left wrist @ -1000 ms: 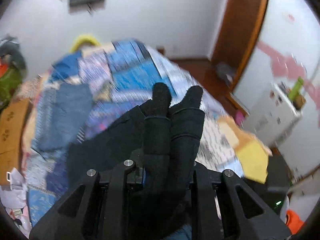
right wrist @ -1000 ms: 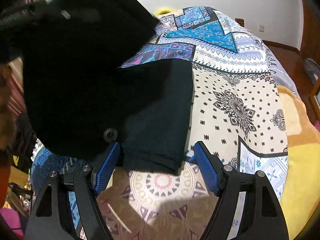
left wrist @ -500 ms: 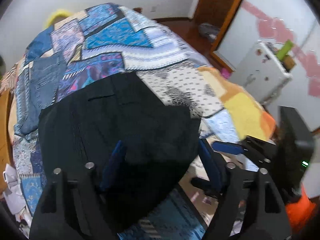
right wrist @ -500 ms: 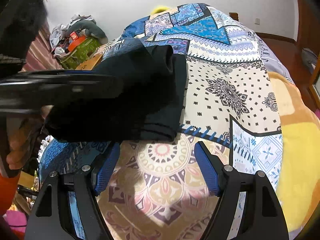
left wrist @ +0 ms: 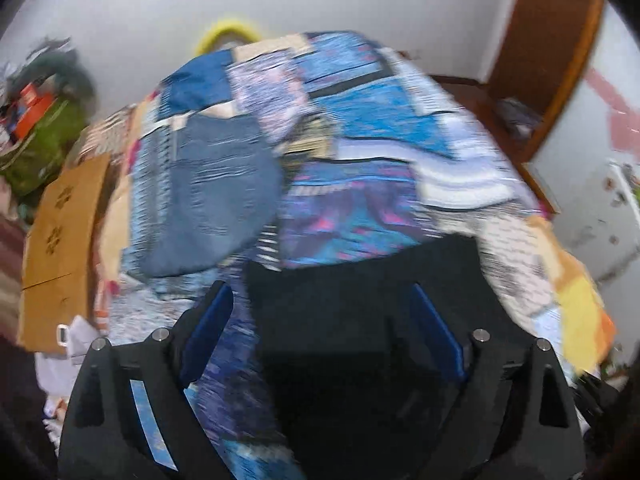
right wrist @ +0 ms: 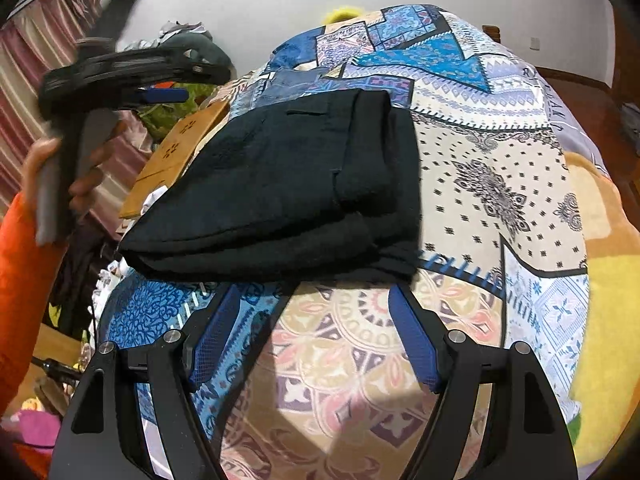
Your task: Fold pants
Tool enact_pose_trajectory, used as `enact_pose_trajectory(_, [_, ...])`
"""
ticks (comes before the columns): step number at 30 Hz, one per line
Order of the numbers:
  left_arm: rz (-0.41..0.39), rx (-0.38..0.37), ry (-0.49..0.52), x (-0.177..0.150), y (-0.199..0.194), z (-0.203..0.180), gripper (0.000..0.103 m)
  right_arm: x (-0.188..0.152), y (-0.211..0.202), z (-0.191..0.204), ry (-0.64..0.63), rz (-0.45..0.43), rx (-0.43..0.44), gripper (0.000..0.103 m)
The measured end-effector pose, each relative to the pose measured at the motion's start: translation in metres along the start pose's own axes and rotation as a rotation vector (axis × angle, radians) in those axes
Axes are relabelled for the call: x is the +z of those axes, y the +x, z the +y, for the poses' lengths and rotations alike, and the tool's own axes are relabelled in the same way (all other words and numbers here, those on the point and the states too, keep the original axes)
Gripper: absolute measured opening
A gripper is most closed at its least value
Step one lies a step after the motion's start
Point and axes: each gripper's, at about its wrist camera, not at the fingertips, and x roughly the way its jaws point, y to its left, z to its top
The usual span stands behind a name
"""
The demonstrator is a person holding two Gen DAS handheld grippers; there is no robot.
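The black pants point(right wrist: 288, 184) lie folded into a thick rectangle on the patterned bedspread point(right wrist: 500, 184), back pocket up. My right gripper point(right wrist: 312, 332) is open and empty, its blue pads just short of the pants' near edge. My left gripper point(left wrist: 320, 332) is open and empty above the pants point(left wrist: 360, 320), in a blurred view. The left gripper also shows in the right wrist view point(right wrist: 120, 68), raised off to the left of the pants in a hand with an orange sleeve.
Folded blue jeans point(left wrist: 216, 196) lie on the bed beyond the black pants. A cardboard box point(left wrist: 60, 232) and a clutter pile point(left wrist: 36, 120) stand at the bed's left. A yellow blanket point(right wrist: 600, 320) lies on the right. A wooden door point(left wrist: 548, 52) is far right.
My left gripper opened and let go of the black pants, dropped them folded on the bed, then lifted away to the left. My right gripper stayed open near the pants' near edge.
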Motion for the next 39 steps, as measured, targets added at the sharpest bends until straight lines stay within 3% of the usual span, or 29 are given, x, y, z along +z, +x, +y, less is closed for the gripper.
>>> enact_pose_trajectory(6, [0.107, 0.074, 0.000, 0.019, 0.064, 0.028, 0.090, 0.009, 0.010, 0.006, -0.017, 0.030, 0.007, 0.076])
enact_pose_trajectory(9, [0.215, 0.115, 0.044, 0.013, 0.105, 0.032, 0.092, 0.013, 0.013, 0.006, -0.021, 0.042, 0.005, 0.077])
enact_pose_trajectory(12, [0.189, 0.099, 0.031, 0.003, 0.115, 0.046, 0.103, 0.016, 0.013, 0.001, -0.013, 0.046, 0.007, 0.077])
enact_pose_trajectory(22, [0.147, 0.152, -0.047, -0.080, 0.065, 0.088, 0.103, 0.015, -0.006, -0.010, -0.007, 0.017, -0.069, 0.077])
enact_pose_trajectory(26, [0.167, 0.118, -0.101, -0.112, 0.039, 0.097, 0.103, 0.013, -0.021, -0.006, -0.013, -0.018, -0.074, 0.077])
enact_pose_trajectory(31, [0.134, 0.064, -0.151, -0.144, 0.006, 0.088, 0.103, 0.013, -0.039, 0.009, -0.043, -0.112, -0.087, 0.077])
enact_pose_trajectory(39, [0.106, -0.051, -0.154, -0.166, -0.021, 0.057, 0.103, 0.013, -0.039, 0.018, -0.049, -0.144, -0.060, 0.076])
